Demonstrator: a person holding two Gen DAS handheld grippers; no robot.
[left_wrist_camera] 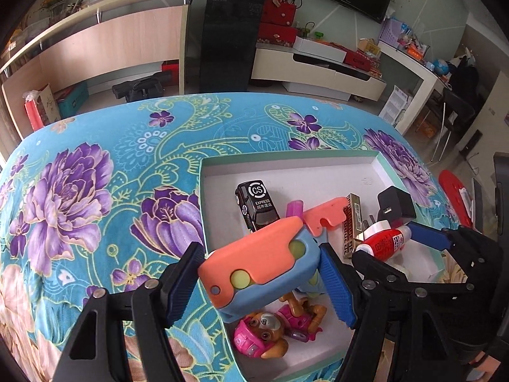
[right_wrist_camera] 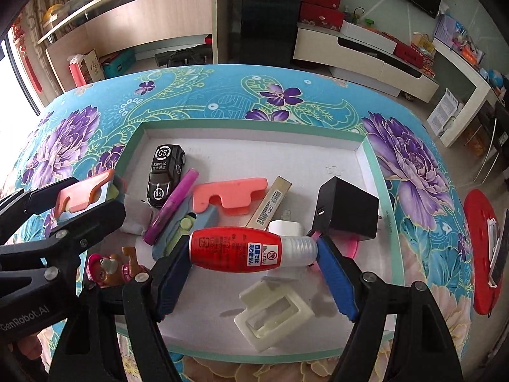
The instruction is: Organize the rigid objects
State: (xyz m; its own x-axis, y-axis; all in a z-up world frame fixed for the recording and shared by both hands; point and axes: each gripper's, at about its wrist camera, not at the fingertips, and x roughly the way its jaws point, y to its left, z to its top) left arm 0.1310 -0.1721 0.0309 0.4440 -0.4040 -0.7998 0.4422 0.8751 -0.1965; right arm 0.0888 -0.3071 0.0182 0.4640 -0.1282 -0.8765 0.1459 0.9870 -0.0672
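My left gripper (left_wrist_camera: 259, 251) is shut on an orange-and-blue plastic toy (left_wrist_camera: 264, 267), held tilted over the near left corner of the white tray (left_wrist_camera: 286, 156). In the right wrist view this toy (right_wrist_camera: 84, 195) shows at the left, above the tray's left rim. My right gripper (right_wrist_camera: 251, 243) is shut on a red bottle (right_wrist_camera: 235, 248) with a white cap. It holds the bottle crosswise above the tray (right_wrist_camera: 254, 124). The left wrist view shows that bottle (left_wrist_camera: 383, 243) at the right.
In the tray lie a black toy car (right_wrist_camera: 163, 172), a purple marker (right_wrist_camera: 173, 205), a second orange-and-blue toy (right_wrist_camera: 229, 195), a gold box (right_wrist_camera: 270, 203), a black charger (right_wrist_camera: 345, 211), a cream plastic frame (right_wrist_camera: 273, 315) and a pink pup figure (left_wrist_camera: 259, 334). A floral cloth (left_wrist_camera: 95, 191) covers the table.
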